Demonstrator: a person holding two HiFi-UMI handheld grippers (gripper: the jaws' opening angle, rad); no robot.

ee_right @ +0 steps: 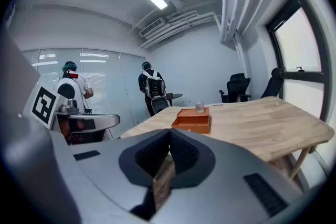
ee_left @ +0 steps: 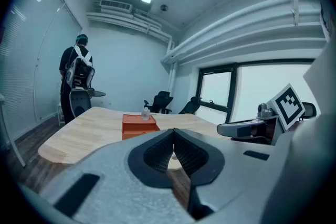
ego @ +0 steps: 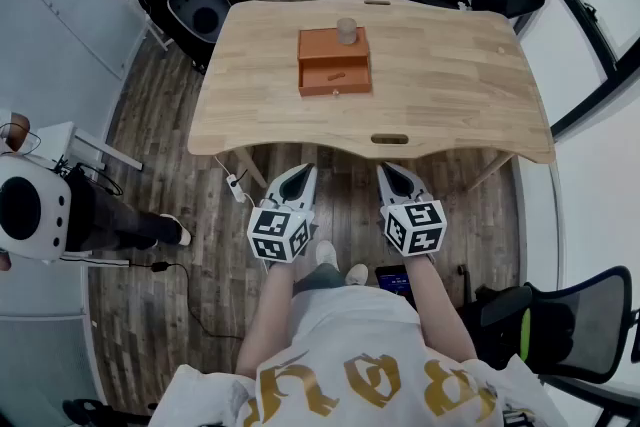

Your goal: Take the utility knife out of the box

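Left hand-held gripper (ego: 304,172) and right hand-held gripper (ego: 391,171) — both closed, empty — hover short of the orange box (ego: 334,65).

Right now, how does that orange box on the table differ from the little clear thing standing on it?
The orange box is opaque, wide and flat-sided; the clear container is see-through, small and round. The box rests on the table; the container stands on the box's top, near its far edge. Both stand upright, toward the table's far side.
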